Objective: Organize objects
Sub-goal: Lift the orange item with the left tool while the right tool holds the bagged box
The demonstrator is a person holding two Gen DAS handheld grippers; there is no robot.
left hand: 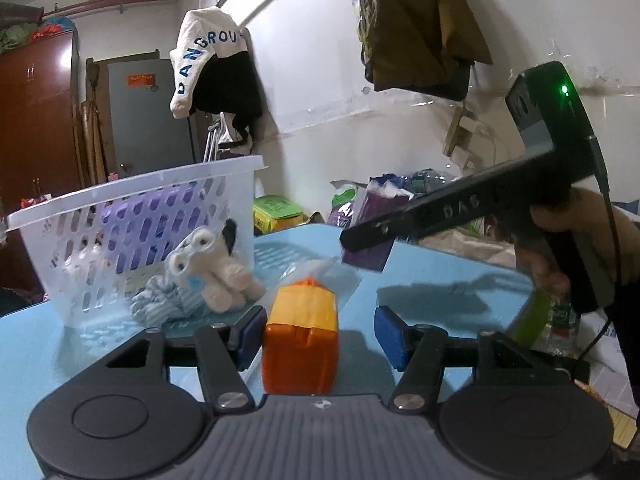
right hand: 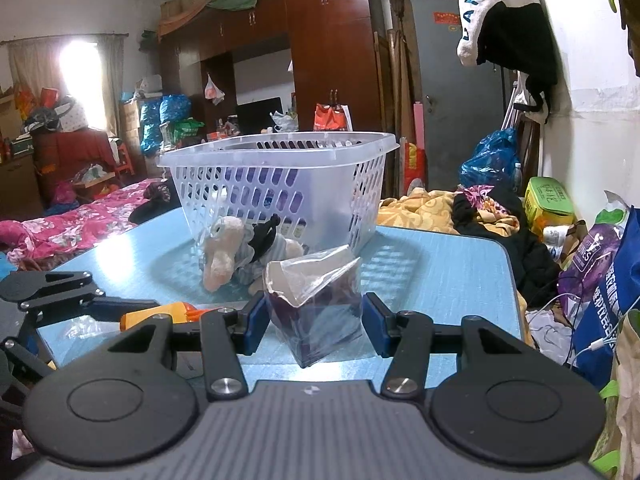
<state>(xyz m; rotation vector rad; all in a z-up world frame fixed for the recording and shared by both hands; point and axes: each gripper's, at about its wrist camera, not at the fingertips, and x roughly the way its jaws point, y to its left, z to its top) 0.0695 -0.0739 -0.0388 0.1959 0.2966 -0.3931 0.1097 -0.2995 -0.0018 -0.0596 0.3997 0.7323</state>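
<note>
The orange-and-yellow plastic block in a clear bag (left hand: 300,340) is seen lying on the light-blue table (left hand: 440,280) between the wide-spread fingers of the left gripper (left hand: 316,334), its long axis running straight ahead. The dark purple box in clear wrap (right hand: 316,312) is held, tilted, by the right gripper (right hand: 314,326). The white perforated plastic basket (right hand: 280,184) is found ahead of both, nearer the right.
</note>
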